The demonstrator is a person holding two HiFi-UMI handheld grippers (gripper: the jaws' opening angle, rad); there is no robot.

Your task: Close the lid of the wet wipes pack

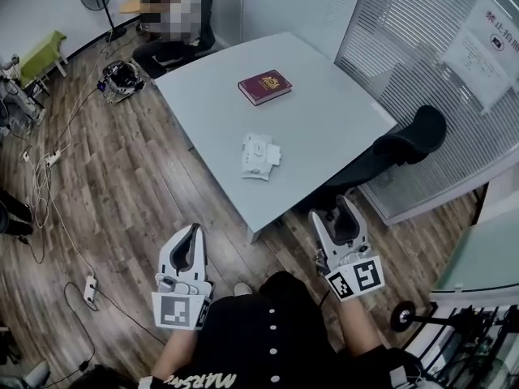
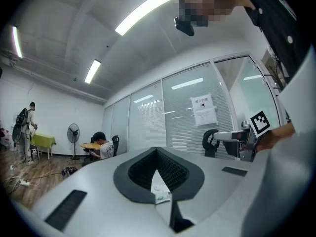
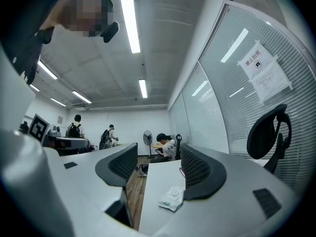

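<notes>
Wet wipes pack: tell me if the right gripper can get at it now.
Probably yes. The wet wipes pack lies alone near the table's front edge, the red book well beyond it. The open right gripper hangs just off that edge, with nothing between.

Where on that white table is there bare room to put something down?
The table is mostly bare: the wide patch between the wet wipes pack and the corner by the black chair, and the far corner left of the red book. Only the strip between book and pack is tighter.
</notes>
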